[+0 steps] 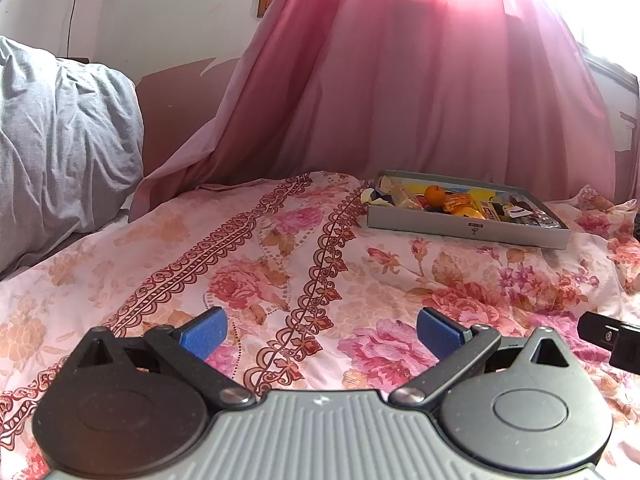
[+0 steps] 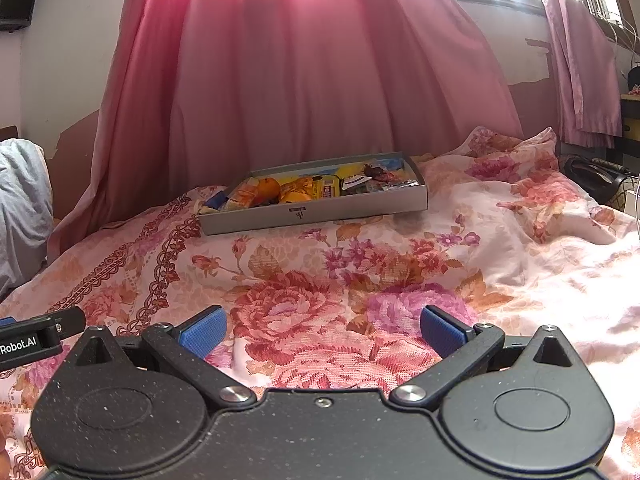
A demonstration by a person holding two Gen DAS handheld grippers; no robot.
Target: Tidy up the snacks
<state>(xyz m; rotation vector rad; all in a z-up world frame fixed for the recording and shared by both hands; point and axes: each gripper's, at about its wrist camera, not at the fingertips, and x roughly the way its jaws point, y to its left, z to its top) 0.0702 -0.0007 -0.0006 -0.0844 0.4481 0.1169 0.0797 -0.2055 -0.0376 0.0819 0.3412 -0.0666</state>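
We hold our left gripper (image 1: 322, 330) and right gripper (image 2: 323, 330) wide apart, empty, over the flowery bedspread (image 2: 320, 280); the snack box (image 2: 316, 210) sits far ahead.

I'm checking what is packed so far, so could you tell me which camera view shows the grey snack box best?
The right wrist view: the grey snack box sits near centre, whole, with its oranges and packets visible. The left wrist view shows the box farther right at a shallower angle, its contents more hidden.

Matt grey cardboard box (image 2: 320, 210) on a soft floral cloth bedspread (image 2: 360, 272); sheer pink curtain (image 2: 280, 80); ribbed blue rubbery fingers (image 2: 202, 334).
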